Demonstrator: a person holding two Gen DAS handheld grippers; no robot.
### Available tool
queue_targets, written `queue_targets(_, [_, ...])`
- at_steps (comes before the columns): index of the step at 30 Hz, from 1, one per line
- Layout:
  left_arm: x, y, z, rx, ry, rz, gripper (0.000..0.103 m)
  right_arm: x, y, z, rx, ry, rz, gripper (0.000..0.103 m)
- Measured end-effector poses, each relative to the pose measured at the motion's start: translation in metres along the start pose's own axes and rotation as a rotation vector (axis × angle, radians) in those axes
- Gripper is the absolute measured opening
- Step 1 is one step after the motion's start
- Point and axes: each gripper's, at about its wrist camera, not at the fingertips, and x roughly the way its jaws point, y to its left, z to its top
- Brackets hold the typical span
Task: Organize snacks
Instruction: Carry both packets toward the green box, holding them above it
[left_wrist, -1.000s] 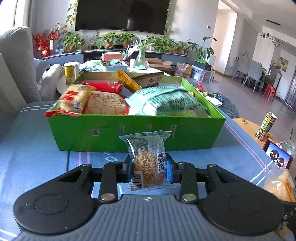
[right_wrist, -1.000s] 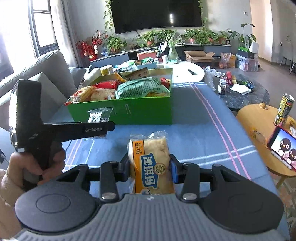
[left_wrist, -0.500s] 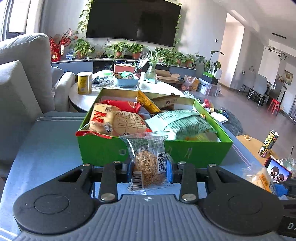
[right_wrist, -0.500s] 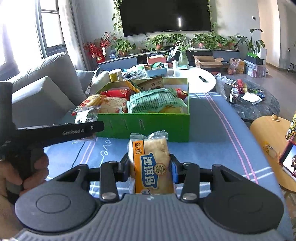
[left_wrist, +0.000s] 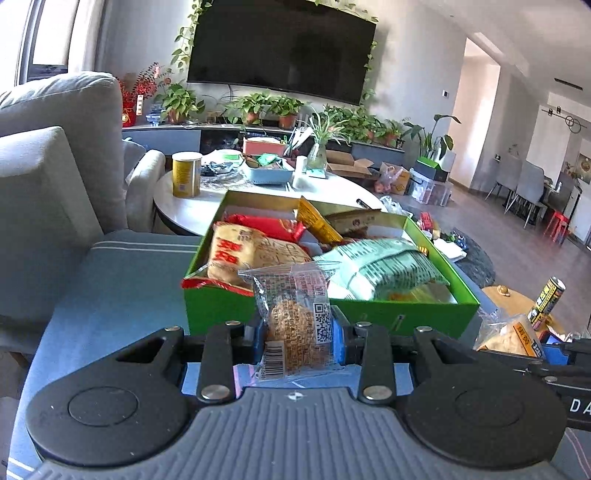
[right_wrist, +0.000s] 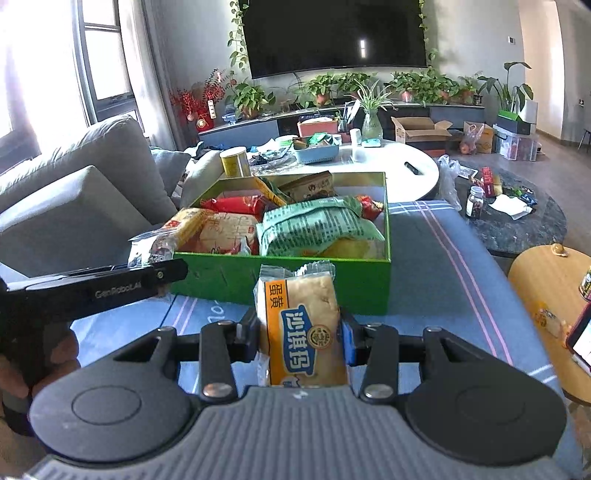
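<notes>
Both jaws clamped: left gripper (left_wrist: 298, 341) holds cookie packet (left_wrist: 293, 317) upright; right gripper (right_wrist: 301, 338) holds cake packet (right_wrist: 303, 325) upright, facing green box (right_wrist: 295, 280).

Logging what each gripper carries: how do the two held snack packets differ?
The left gripper holds a clear packet showing a round brown cake; the right gripper holds an orange-and-blue printed packet with a rectangular pastry. Both stand upright, clamped, before the green box.

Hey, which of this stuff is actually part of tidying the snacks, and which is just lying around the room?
Part of the job:
- clear-wrapped cookie in the left gripper
- orange cake pack in the right gripper
- green box of snacks

Just lying about:
- yellow canister
- drink can
- cardboard box
- glass jar
</notes>
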Motion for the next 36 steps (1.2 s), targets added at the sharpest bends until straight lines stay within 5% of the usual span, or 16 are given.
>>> queue_targets(36, [0.017,-0.003,0.033,0.026,-0.06,0.027,0.032,0.034,0.009,0.05,-0.012,-0.039,0.026,0.103])
